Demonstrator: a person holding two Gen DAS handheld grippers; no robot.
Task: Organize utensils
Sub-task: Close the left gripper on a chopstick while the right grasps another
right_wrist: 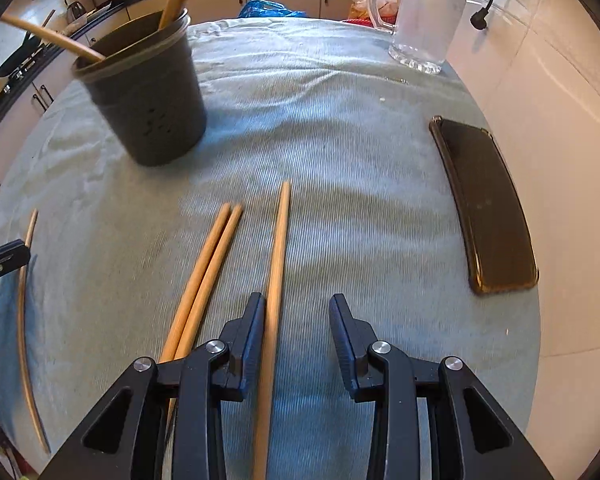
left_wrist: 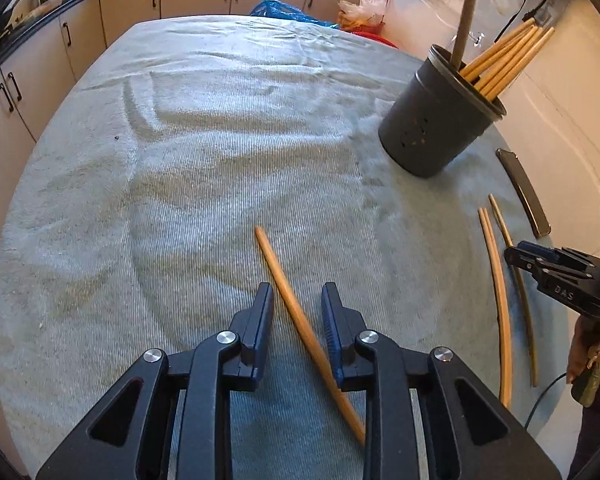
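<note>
Your left tool stands partly open over one loose chopstick on the cloth-covered desk; the stick runs slantwise between the jaws, its far tip up and to the left, its near end passing close by the right-hand finger, and the pads do not appear to press it; your right tool is also partly open and holds nothing, with a single chopstick lying almost along its pointing line, hard against the left-hand finger; a pair of chopsticks lies just beside, outside the jaws; each hand is therefore nearest its own stick, and I judge both need a slight roll to square up; the dark holder stands ahead, already holding several sticks; only the right view shows the glass jug and the whole phone; only the left view shows the holder's fanned sticks.
</note>
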